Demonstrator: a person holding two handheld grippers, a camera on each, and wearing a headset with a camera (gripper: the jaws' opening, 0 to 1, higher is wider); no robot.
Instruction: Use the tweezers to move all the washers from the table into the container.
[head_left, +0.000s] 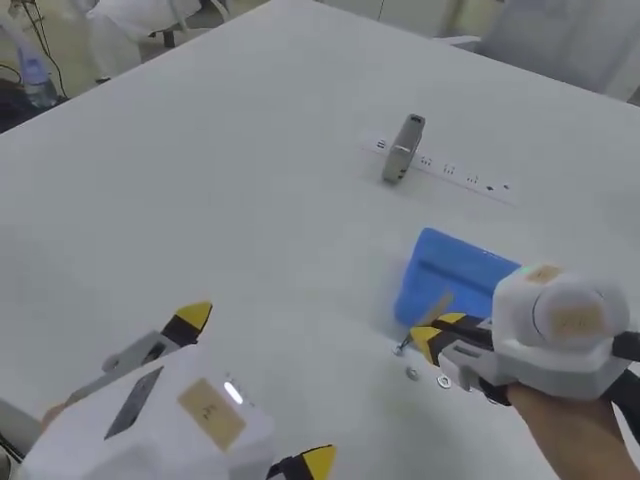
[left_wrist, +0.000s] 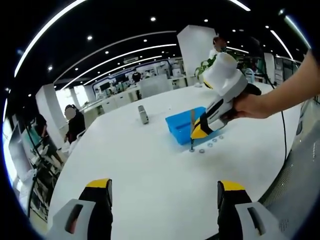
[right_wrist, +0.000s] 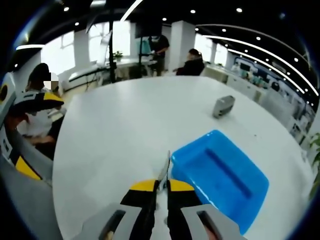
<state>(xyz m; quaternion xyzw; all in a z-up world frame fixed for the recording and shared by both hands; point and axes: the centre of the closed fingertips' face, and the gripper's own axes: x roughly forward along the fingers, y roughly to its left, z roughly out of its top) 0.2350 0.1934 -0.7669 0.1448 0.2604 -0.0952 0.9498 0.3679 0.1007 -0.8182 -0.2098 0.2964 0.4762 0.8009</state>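
Here, the right gripper pinches the tweezers, washers just beside their tip.

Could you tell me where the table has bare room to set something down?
Bare: the wide stretch left of the blue container, between the left gripper and the grey device. Crowded: the container's near edge, with the right gripper, tweezers and washers.

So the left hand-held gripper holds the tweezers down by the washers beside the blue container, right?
Wrong side: the right hand-held gripper holds the tweezers, shut on them in the right gripper view; the left hand-held gripper is open. The rest stands: tips by the washers beside the blue container.
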